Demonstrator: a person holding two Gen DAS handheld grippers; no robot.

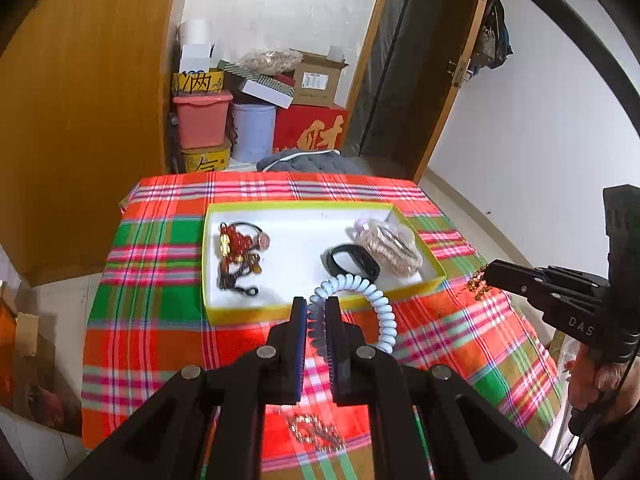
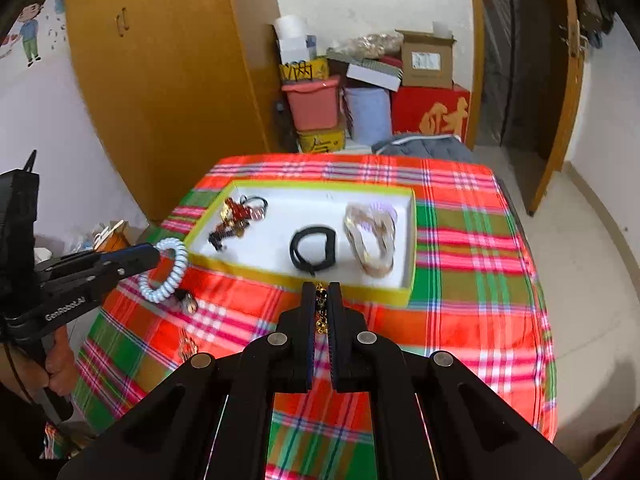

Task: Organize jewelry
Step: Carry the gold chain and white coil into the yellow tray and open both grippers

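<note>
Two light pieces are held. Left view, lower centre: the left gripper [image 1: 316, 312] is clenched on a springy coil bracelet [image 1: 360, 292] near the tray [image 1: 320, 312]. Right view, lower centre: the right gripper [image 2: 321, 300] pinches a limp, slippery gold chain [image 2: 321, 312]; it looks best gripped mid-length.

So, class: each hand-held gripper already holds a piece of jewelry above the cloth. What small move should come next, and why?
Probably carry the white coil bracelet in the left hand-held gripper forward over the yellow-rimmed box, whose middle floor looks free.
</note>
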